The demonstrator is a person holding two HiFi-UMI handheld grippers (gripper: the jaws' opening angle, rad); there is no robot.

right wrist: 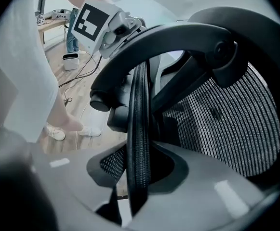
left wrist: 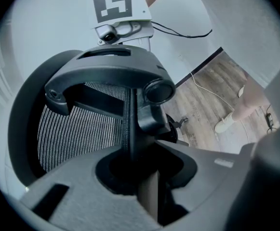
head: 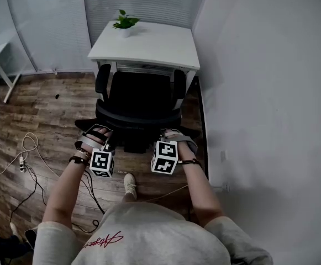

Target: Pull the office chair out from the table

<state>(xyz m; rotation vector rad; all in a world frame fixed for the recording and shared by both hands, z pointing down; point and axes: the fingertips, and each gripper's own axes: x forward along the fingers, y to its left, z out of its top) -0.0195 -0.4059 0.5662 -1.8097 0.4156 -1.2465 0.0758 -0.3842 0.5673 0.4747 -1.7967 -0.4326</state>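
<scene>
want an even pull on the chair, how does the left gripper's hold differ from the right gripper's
The left gripper clamps the backrest rim of the office chair on its left side, the right gripper on its right side. The rim between the left gripper's jaws looks thin and smooth; between the right gripper's it shows as a wider woven band. Both are shut on that rim, side by side.

Dim, cool, even light; fisheye corners darken and bend; the office chair (left wrist: pixel 106 71) blurs close up.
</scene>
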